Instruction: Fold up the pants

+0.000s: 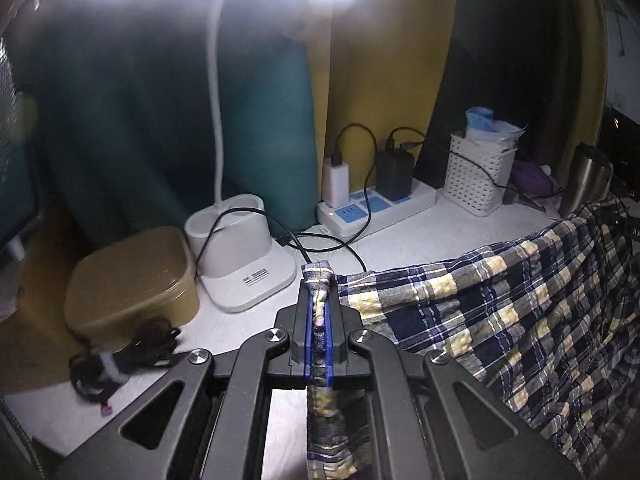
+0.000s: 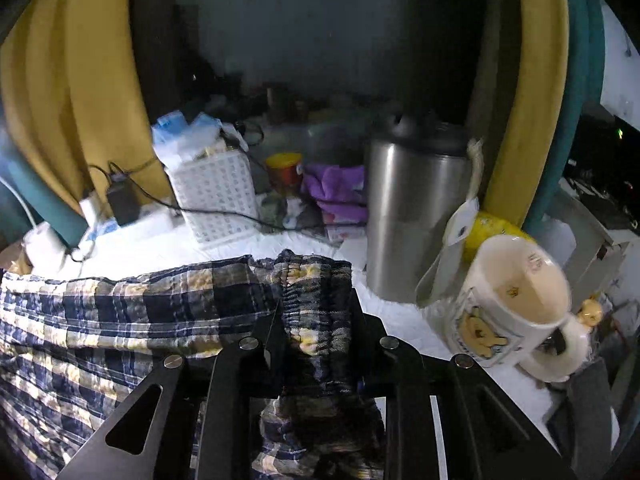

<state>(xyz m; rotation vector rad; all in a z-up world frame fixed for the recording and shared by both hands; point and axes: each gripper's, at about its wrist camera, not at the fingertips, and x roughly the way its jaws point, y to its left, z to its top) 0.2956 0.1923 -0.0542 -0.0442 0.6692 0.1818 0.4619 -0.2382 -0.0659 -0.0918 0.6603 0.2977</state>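
The pants are navy, yellow and grey plaid cloth, lifted off the white tabletop and hanging between my two grippers. My left gripper is shut on a thin bunched edge of the pants, which sticks out past the blue pads and hangs down below the jaws. In the right wrist view my right gripper is shut on the thick gathered waistband, and the pants stretch away to the left. The right fingertips are hidden by the cloth.
Left view: a tan lidded box, white lamp base, power strip with chargers, white basket and cables. Right view: steel tumbler, cartoon bear mug, white basket, purple cloth. Yellow and teal curtains hang behind.
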